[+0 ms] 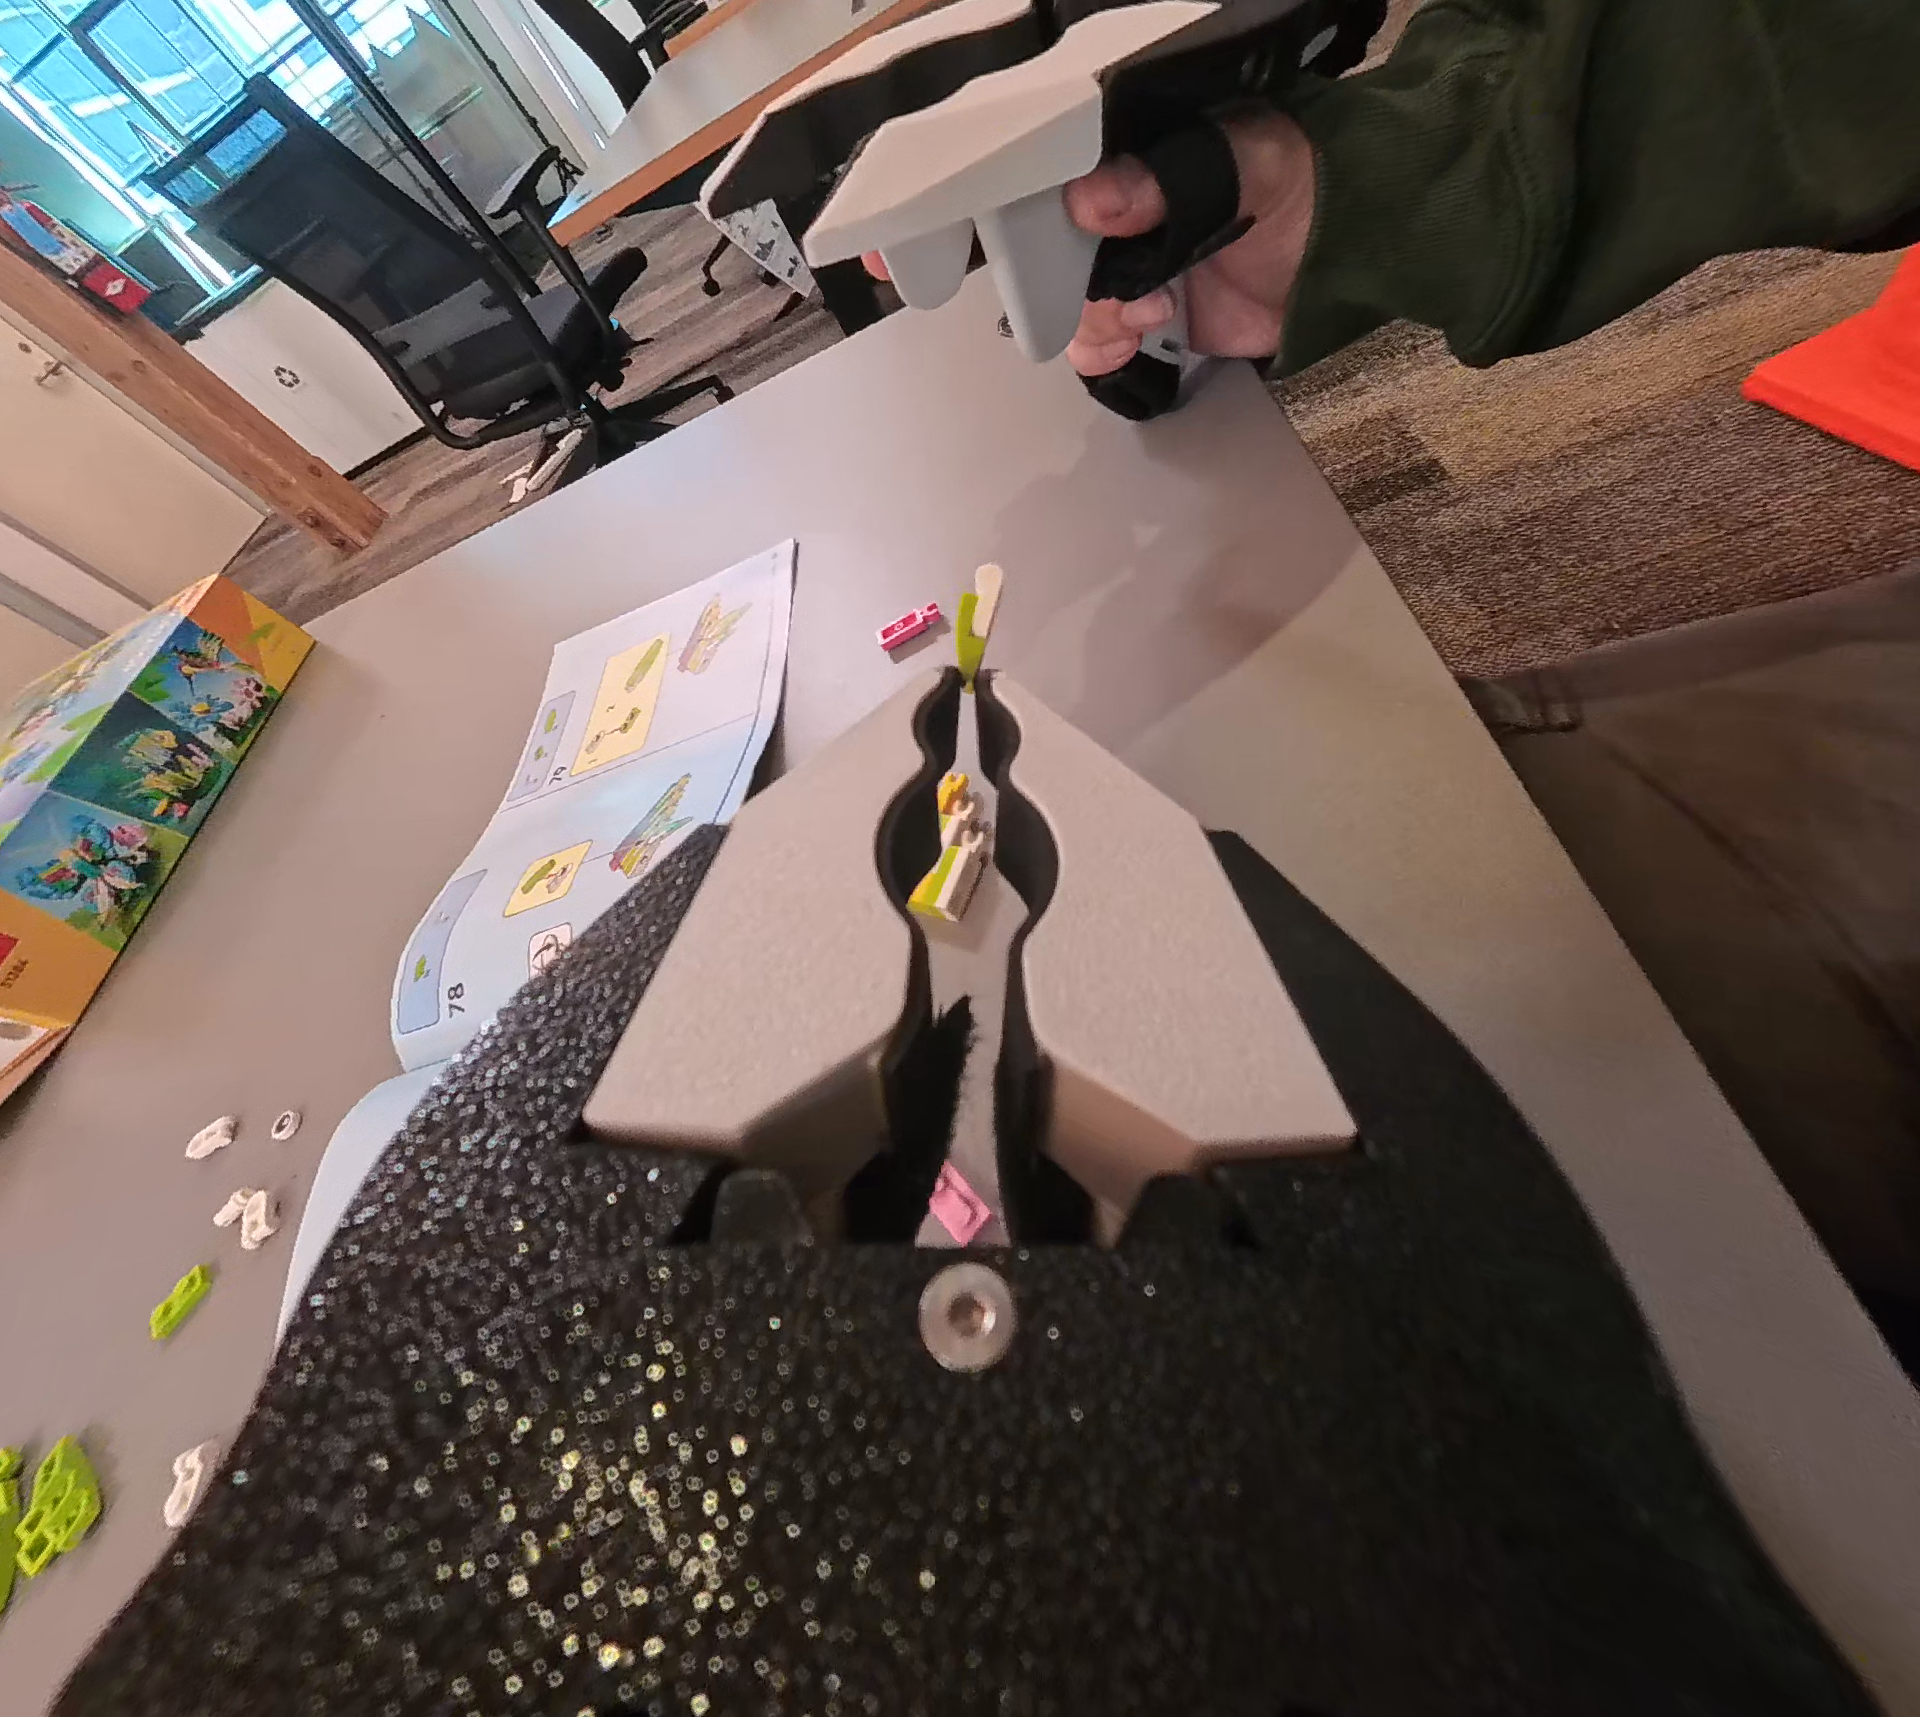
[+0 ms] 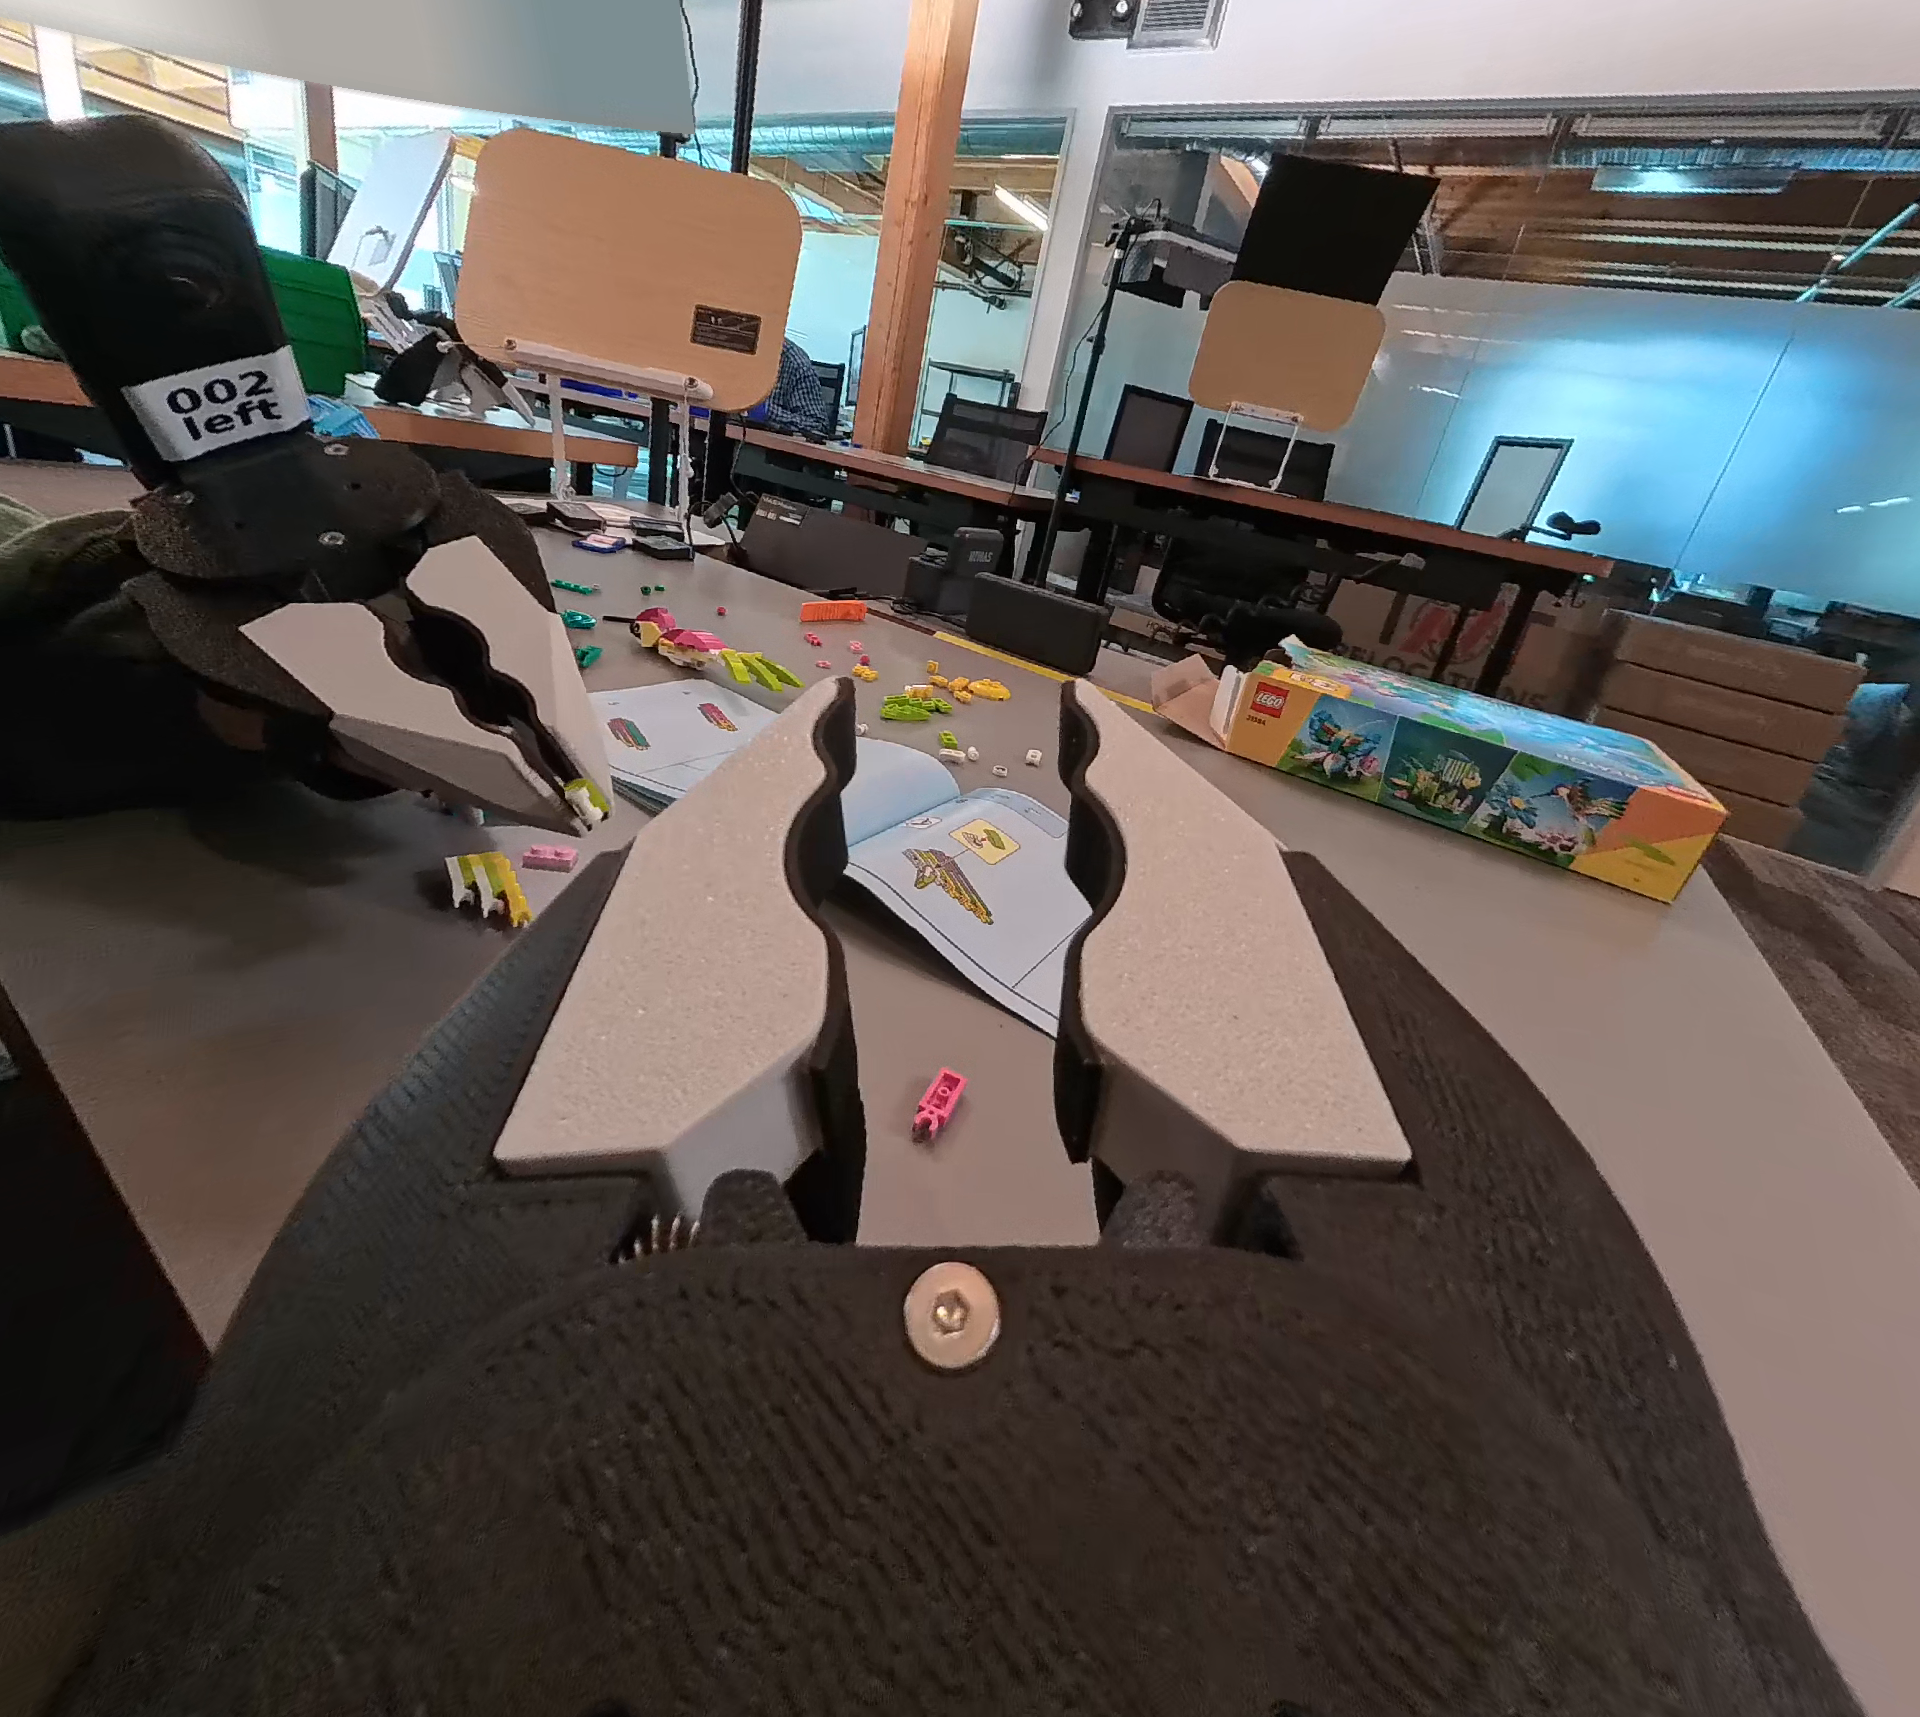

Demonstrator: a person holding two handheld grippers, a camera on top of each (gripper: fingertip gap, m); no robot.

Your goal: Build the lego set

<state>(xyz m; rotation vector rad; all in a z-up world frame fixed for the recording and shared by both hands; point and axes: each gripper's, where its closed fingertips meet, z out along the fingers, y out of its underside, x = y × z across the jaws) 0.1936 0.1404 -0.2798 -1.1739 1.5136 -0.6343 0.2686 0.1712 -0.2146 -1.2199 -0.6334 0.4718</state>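
- Two claws show. The left claw [image 1: 971,680] sits at frame centre in the left wrist view, its jaws pressed nearly together, clenched on a lime-and-cream piece [image 1: 977,623] that sticks out past the tips.
- In the right wrist view the same left claw [image 2: 582,800] is at middle left, tips low over the bench [image 2: 1455,992], with the lime piece [image 2: 587,797] pinched at its end.
- The right claw [image 2: 956,711] is released: its jaws stand wide apart and hold nothing. It hangs above the bench, touching no piece.
- In the left wrist view the right claw [image 1: 977,296] shows at upper centre, held by a hand [image 1: 1195,244] in a green sleeve [image 1: 1662,57], clear of the bench top.
- One magenta piece [image 2: 938,1104] lies on the bench between the right claw's jaws, lower centre of that view; it appears again just left of the left claw's tips [image 1: 906,630].
- One small lime, yellow and white assembly [image 2: 488,883] lies below the left claw, with one pink plate [image 2: 549,857] just beside it.
- One open booklet [image 2: 966,857] lies at centre.
- One box [image 2: 1455,774] lies at the right of the right wrist view.
- One half-built pink and lime model [image 2: 686,641] sits on the far bench, upper centre, among scattered loose pieces too small to count.
- About four white bits [image 1: 244,1215] and three lime pieces [image 1: 62,1511] lie at lower left of the left wrist view.
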